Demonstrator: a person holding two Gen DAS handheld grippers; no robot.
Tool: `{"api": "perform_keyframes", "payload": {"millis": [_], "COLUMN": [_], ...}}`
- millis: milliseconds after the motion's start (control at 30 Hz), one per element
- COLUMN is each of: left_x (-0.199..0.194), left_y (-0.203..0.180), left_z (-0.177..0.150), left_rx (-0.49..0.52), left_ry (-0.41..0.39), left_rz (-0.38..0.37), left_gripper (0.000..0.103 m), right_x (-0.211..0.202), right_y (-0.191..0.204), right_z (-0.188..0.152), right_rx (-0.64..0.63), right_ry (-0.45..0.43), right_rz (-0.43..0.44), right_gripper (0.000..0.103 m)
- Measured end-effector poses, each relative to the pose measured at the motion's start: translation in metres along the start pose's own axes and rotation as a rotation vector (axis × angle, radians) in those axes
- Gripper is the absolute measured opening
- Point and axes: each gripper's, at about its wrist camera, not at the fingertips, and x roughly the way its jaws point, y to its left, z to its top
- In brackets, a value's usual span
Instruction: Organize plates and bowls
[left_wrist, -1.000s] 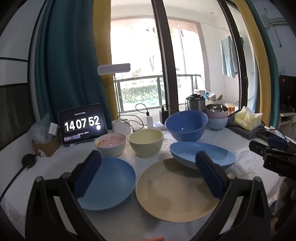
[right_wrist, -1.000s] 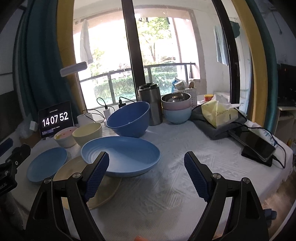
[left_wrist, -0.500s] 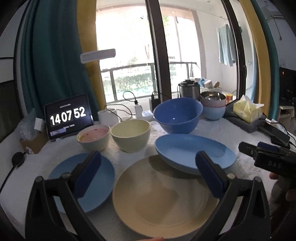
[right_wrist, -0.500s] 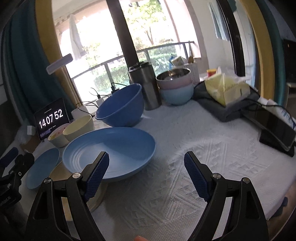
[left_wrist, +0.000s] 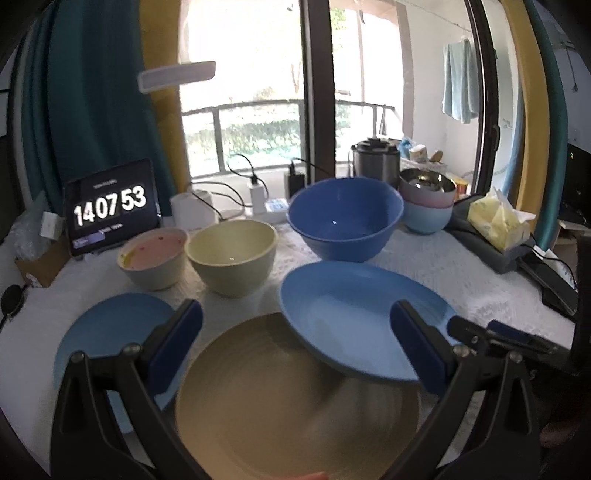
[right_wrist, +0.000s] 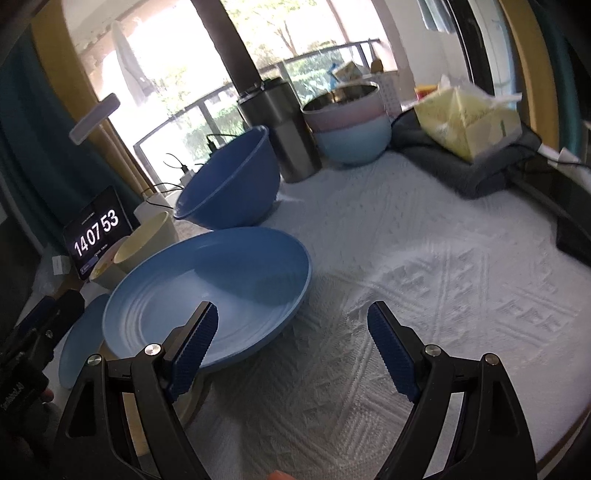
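A large blue plate (left_wrist: 354, 314) (right_wrist: 207, 291) leans on the edge of a big tan plate (left_wrist: 288, 398). A small blue plate (left_wrist: 110, 332) (right_wrist: 79, 339) lies at the left. Behind them stand a pink bowl (left_wrist: 153, 258), a cream bowl (left_wrist: 232, 254) (right_wrist: 147, 240) and a large blue bowl (left_wrist: 345, 221) (right_wrist: 232, 184). My left gripper (left_wrist: 295, 339) is open and empty above the tan plate. My right gripper (right_wrist: 293, 343) is open and empty, its left finger over the large blue plate's near rim; it also shows in the left wrist view (left_wrist: 498, 332).
A white textured cloth (right_wrist: 406, 277) covers the table. Stacked pink and light blue bowls (right_wrist: 351, 125) and a steel pot (right_wrist: 280, 129) stand at the back. A tissue pack (right_wrist: 465, 118) on a grey bag and a phone lie at the right. A tablet clock (left_wrist: 110, 206) stands back left.
Both grippers have moved forward and lower toward the plates. The right gripper has closed in on the large blue plate's rim. Both stay open; no dish has moved.
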Motion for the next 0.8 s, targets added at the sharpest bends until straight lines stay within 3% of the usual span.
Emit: {"api": "perform_keyframes", "payload": {"millis": [300,400,500,667,733,800], "left_x": [0.031,0.038,0.042,0.047,0.049,0.049], "left_y": [-0.007,-0.008,-0.009,-0.008,-0.008,-0.008], "left_z": [0.0,-0.003,-0.006,-0.012,-0.014,-0.016], "left_rx": [-0.059,-0.065,-0.069,-0.079,-0.085,-0.092], "left_ry": [0.093,0.115,0.127,0.163,0.177,0.182], "left_rz": [-0.031,-0.042,-0.049,-0.069,-0.087,-0.089], "left_gripper": [0.101,0.101,0.09,0.067,0.055,0.052], "right_x": [0.021,0.025,0.026,0.029,0.028,0.028], "right_y": [-0.003,0.002,0.002,0.002,0.002,0.002], "right_z": [0.004,0.003,0.004,0.002,0.002,0.001], "right_rx": [0.037,0.006,0.002,0.003,0.003,0.004], "right_ry": [0.092,0.112,0.119,0.135,0.133,0.134], "right_rz": [0.009,0.029,0.027,-0.006,-0.012,-0.016], "right_gripper": [0.086,0.078,0.071,0.035,0.032,0.028]}}
